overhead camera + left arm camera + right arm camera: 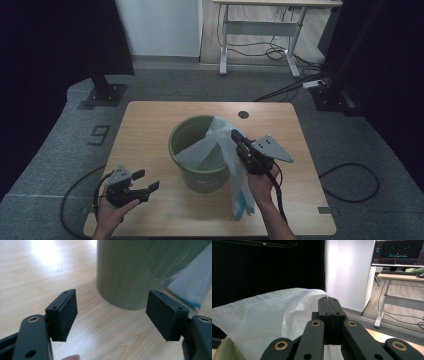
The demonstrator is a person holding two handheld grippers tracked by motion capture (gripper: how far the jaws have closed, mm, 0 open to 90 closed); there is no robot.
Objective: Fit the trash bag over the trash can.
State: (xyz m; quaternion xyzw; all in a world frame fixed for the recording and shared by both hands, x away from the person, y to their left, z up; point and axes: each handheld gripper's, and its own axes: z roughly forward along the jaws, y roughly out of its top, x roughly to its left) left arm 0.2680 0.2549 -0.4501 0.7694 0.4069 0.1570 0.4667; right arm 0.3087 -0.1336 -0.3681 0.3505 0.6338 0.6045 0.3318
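Observation:
A green bucket (199,172) stands in the middle of the wooden table (145,130). A thin white plastic bag (207,147) lies partly inside it and drapes over its right rim, hanging down to the tabletop. My right gripper (235,135) is above that rim, shut on the bag's upper edge; in the right gripper view the jaws (329,300) are pressed together on the film of the bag (267,312). My left gripper (148,180) sits at the table's front left, open and holding nothing. Through its jaws (112,312) I see the bucket's wall (130,270) and the bag's lower end (190,285).
A round cable hole (243,114) sits near the table's far edge. Behind the table are a black stand base (105,92), a white-legged desk (260,27) and cables on the grey carpet (350,180). A lit monitor (398,252) stands on that desk.

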